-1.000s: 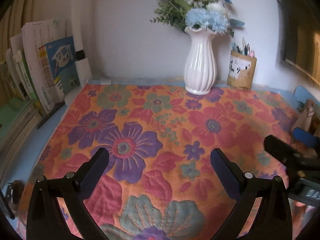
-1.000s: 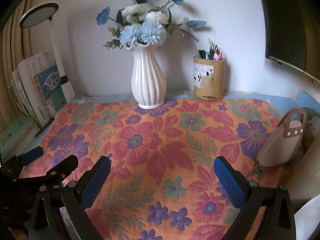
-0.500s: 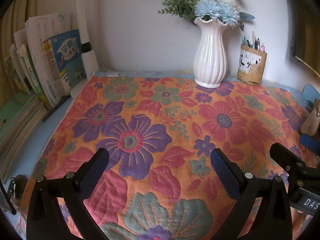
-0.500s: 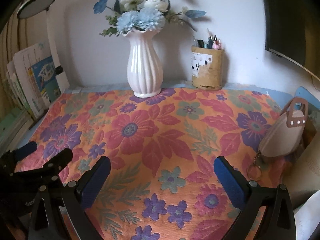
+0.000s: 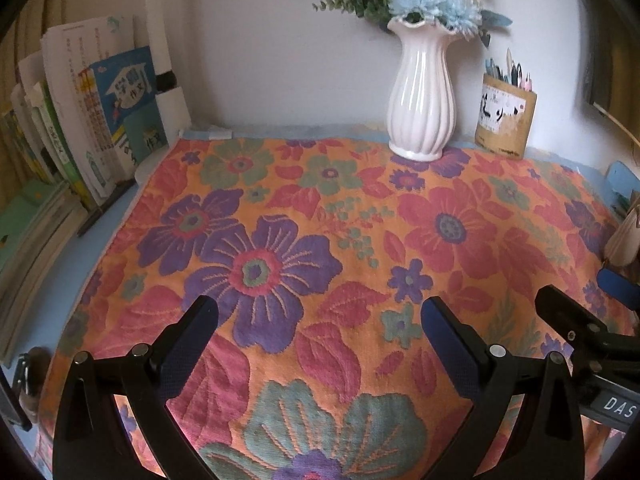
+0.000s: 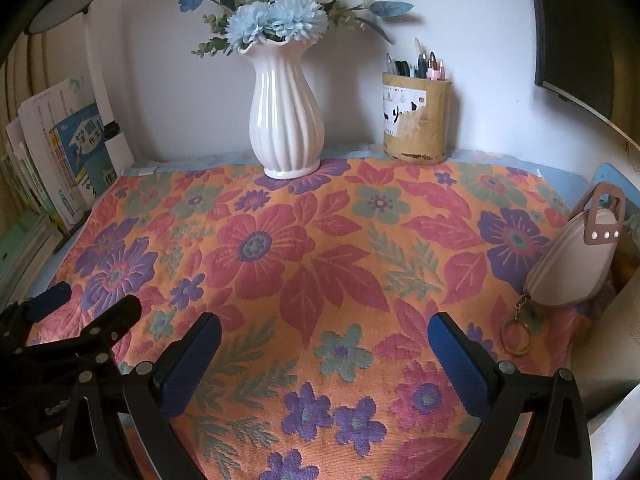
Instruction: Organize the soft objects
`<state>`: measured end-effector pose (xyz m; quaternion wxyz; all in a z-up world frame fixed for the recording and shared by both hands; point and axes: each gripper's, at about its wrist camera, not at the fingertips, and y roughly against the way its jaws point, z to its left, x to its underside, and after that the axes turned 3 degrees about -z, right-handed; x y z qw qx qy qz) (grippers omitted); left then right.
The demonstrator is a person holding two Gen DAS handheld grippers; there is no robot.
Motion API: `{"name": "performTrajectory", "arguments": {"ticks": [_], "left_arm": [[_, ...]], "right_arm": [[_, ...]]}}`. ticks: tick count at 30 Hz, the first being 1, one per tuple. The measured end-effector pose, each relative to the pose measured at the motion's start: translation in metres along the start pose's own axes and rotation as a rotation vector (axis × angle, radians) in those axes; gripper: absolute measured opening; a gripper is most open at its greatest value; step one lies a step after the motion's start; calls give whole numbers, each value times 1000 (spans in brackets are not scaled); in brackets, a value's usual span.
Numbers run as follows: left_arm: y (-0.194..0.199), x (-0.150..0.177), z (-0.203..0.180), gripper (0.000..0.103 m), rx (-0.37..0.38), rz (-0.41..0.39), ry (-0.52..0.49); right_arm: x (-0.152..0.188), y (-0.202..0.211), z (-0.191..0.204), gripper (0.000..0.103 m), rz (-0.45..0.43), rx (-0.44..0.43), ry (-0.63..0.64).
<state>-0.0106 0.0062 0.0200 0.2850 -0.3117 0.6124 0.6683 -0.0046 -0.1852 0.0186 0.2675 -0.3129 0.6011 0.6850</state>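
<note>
My cloth (image 6: 320,264) covers the desk; the vase (image 6: 286,120) stands on its back edge, the pen cup (image 6: 416,120) right of it, books (image 5: 80,136) left, a pouch (image 6: 568,264) at right.

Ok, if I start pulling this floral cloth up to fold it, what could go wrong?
The vase stands on the cloth's far edge, so a pull could tip it. The pouch leans on the right edge and may slide off. The open left gripper and right gripper are close together and could collide.
</note>
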Motion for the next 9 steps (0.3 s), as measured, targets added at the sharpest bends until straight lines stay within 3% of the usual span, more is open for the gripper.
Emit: {"name": "performTrajectory", "arguments": {"ticks": [3, 6, 9], "left_arm": [[-3, 0, -4, 101, -12, 20, -28], [3, -2, -8, 101, -80, -42, -60], [3, -1, -11, 101, -82, -45, -82]], "right_arm": [[0, -2, -1, 103, 10, -2, -4], [0, -3, -1, 103, 18, -3, -9], [0, -2, -2, 103, 17, -3, -14]]}}
